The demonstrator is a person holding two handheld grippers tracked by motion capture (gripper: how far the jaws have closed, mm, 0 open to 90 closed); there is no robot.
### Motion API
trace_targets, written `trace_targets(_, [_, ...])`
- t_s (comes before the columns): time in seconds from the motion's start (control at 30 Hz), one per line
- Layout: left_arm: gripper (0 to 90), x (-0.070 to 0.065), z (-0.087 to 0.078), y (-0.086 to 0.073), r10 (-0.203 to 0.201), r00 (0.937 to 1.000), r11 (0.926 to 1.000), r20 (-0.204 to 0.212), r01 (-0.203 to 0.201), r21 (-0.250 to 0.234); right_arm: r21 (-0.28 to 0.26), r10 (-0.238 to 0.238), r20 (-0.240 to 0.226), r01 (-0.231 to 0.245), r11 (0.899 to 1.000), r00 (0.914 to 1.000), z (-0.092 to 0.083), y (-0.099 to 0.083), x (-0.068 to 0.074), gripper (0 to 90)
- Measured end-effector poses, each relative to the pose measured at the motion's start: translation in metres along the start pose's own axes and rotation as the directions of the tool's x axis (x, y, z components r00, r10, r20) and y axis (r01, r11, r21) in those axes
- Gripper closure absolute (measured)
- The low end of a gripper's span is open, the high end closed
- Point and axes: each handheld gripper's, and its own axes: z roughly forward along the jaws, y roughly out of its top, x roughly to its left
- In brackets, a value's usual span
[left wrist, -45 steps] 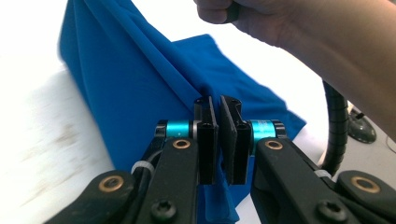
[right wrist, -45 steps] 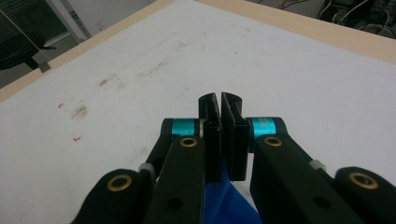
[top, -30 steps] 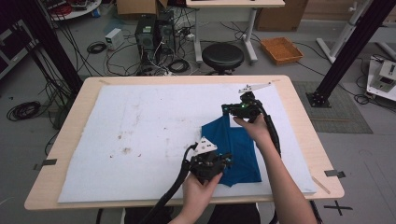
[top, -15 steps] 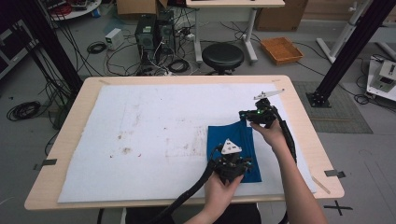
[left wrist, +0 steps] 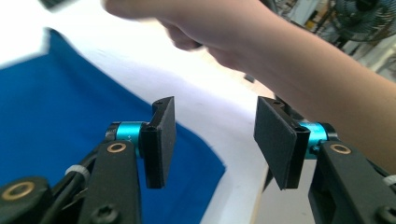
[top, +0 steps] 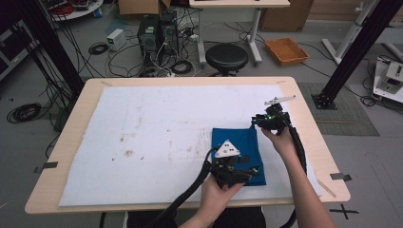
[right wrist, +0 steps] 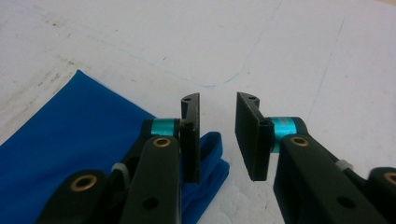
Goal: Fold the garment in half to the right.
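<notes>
Folded blue cloth [top: 240, 153] lies right of centre on the white mat [top: 142, 137], long axis fore-aft; left gripper [top: 236, 173] at near edge, right gripper [top: 268, 118] at far-right corner, both open, empty.

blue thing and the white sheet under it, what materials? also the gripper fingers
Blue folded cloth: looks like thin woven or knit fabric, matte; its corner bunches in soft folds in the right gripper view. White table cover: probably paper or felt-like sheet, matte, stained, faintly creased. Black flat fingers: seemingly rubber or foam pads with a dull, slightly grainy face; can't tell which.
</notes>
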Motion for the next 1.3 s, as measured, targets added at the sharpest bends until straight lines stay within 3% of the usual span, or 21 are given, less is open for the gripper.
trace_targets(0.07, [48.5,0.006,-0.017,0.002,0.003,0.9998,0.9998,-0.019,-0.003,-0.017,-0.013,0.010,-0.023,-0.010,1.000,0.9997,0.001,-0.005,0.005,71.4])
trace_targets(0.2, [48.5,0.021,-0.049,0.006,-0.001,0.9973,0.9997,-0.074,-0.001,-0.022,0.038,0.048,-0.034,-0.047,0.998,0.9982,0.011,-0.017,0.011,77.6])
trace_targets(0.27, [48.3,0.028,-0.065,0.007,0.001,0.9946,0.9997,-0.104,-0.003,-0.024,0.043,0.041,-0.029,-0.040,0.998,0.9987,0.014,-0.022,0.013,87.4])
trace_targets(0.33, [48.3,0.034,-0.080,0.007,-0.009,0.9930,0.9993,-0.118,0.005,-0.037,0.038,0.046,-0.020,-0.045,0.998,0.9987,0.014,-0.026,0.011,88.5])
trace_targets(0.43, [48.4,0.042,-0.099,0.007,-0.015,0.9893,0.9989,-0.145,0.008,-0.047,0.017,0.090,-0.004,-0.090,0.996,0.9959,0.008,-0.031,0.007,88.5])
trace_targets(0.5, [48.4,0.047,-0.110,0.006,-0.015,0.9862,0.9982,-0.165,0.006,-0.060,0.003,0.110,0.014,-0.110,0.994,0.9938,0.004,-0.035,0.004,87.7])
trace_targets(0.6, [48.3,0.053,-0.125,0.004,-0.014,0.9798,0.9980,-0.199,0.001,-0.063,-0.017,0.143,0.045,-0.143,0.990,0.9886,-0.001,-0.041,0.002,74.6])
trace_targets(0.7, [48.3,0.060,-0.139,0.000,-0.009,0.9726,0.9978,-0.232,-0.006,-0.065,-0.048,0.149,0.041,-0.147,0.988,0.9880,-0.014,-0.049,0.005,70.4])
trace_targets(0.83, [47.4,0.070,-0.160,-0.010,-0.004,0.9609,0.9985,-0.277,-0.011,-0.054,-0.102,0.172,-0.039,-0.176,0.979,0.9842,-0.043,-0.072,0.019,68.4])
trace_targets(1.03, [47.4,0.084,-0.187,-0.026,-0.027,0.9454,0.9982,-0.325,0.008,-0.059,-0.108,0.195,-0.151,-0.212,0.971,0.9691,-0.078,-0.124,0.056,66.6])
trace_targets(1.13, [47.4,0.088,-0.195,-0.030,-0.028,0.9393,0.9974,-0.342,0.004,-0.072,-0.074,0.210,-0.171,-0.225,0.972,0.9627,-0.081,-0.142,0.066,66.6])
trace_targets(1.17, [47.2,0.089,-0.197,-0.031,-0.030,0.9395,0.9973,-0.341,0.005,-0.074,-0.057,0.209,-0.164,-0.221,0.974,0.9640,-0.080,-0.144,0.068,66.8])
trace_targets(1.23, [47.1,0.090,-0.200,-0.031,-0.019,0.9331,0.9969,-0.359,-0.010,-0.077,-0.035,0.198,-0.159,-0.206,0.978,0.9672,-0.077,-0.149,0.068,76.3])
trace_targets(1.3, [47.1,0.090,-0.203,-0.031,-0.009,0.9305,0.9967,-0.366,-0.021,-0.079,-0.019,0.192,-0.158,-0.197,0.980,0.9686,-0.077,-0.153,0.068,85.8])
